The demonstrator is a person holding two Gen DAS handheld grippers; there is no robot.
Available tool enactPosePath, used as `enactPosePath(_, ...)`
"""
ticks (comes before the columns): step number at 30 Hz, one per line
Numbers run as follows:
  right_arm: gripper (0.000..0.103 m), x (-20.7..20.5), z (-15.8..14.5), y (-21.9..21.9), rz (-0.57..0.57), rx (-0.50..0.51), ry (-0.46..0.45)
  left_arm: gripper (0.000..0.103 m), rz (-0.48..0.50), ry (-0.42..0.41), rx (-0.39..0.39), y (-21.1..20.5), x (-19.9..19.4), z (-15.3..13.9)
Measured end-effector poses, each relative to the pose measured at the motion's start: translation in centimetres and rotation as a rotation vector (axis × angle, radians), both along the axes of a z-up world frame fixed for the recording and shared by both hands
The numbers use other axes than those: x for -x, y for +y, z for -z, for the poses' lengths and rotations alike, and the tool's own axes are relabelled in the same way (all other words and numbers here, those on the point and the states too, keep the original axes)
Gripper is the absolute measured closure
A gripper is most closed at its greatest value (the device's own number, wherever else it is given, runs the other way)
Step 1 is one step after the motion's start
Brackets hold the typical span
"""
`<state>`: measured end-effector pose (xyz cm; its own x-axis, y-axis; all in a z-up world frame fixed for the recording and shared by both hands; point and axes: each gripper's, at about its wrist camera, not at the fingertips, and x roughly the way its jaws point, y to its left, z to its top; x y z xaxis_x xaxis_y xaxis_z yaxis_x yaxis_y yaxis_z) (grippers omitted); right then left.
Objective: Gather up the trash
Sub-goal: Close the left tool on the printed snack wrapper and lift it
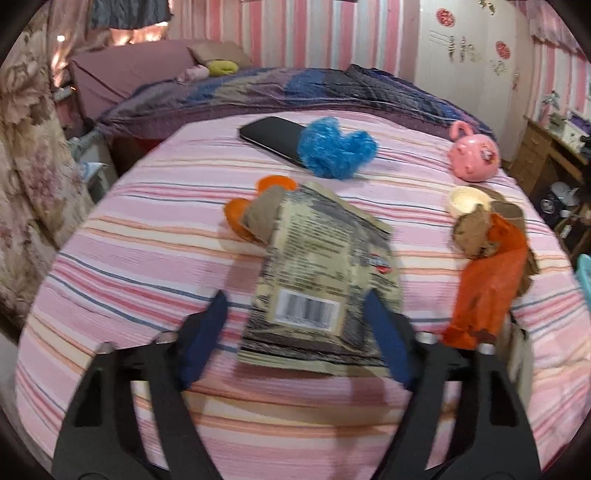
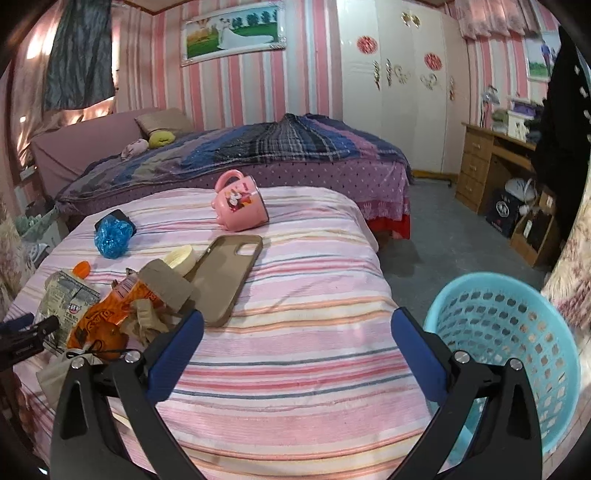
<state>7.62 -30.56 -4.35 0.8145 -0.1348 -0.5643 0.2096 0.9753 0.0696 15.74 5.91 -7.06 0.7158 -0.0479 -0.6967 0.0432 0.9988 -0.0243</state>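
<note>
- My left claw (image 1: pixel 295 314) straddles the flat snack wrapper (image 1: pixel 317 273) on the striped bed (image 1: pixel 147 258), left pad clear of it
- Light, crinkly, slippery: I judge its barcode end the best pinch
- My right claw (image 2: pixel 295 332) gapes empty beside the blue basket (image 2: pixel 509 332)

— What sits on the striped bedspread (image 2: pixel 295 332) near its far edge?
— A pink mug (image 2: pixel 240 201) lying on its side, handle up. Nearer is an empty brown phone case (image 2: pixel 229 273), and off to the left a black phone (image 1: pixel 271 138) lies flat.
— And behind?
— A second bed with a dark plaid blanket (image 2: pixel 277 147), a framed picture (image 2: pixel 232 31) on the pink-striped wall, a white wardrobe (image 2: pixel 399 85), and a wooden desk (image 2: pixel 484 162) at the right.
</note>
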Motion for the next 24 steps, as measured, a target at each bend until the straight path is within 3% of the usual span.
enactPosePath(2,0.004,0.0,0.1,0.0,0.001,-0.005,0.005,0.053,0.029,0.006,0.027,-0.1,0.2,0.0)
enactPosePath(4,0.004,0.0,0.2,0.1,-0.004,-0.011,0.004,0.081,0.045,0.010,0.065,0.0,0.4,-0.1)
enactPosePath(5,0.004,0.0,0.2,0.2,-0.009,-0.011,0.002,0.084,0.049,0.017,0.086,0.1,0.3,-0.2)
enactPosePath(11,0.004,0.3,0.2,1.2,0.008,0.080,-0.014,0.091,0.057,0.008,0.106,0.0,0.6,-0.5)
enactPosePath(24,0.004,0.3,0.8,2.5,-0.021,0.083,-0.014,0.100,0.036,-0.138,0.031,-0.1,2.9,-3.4)
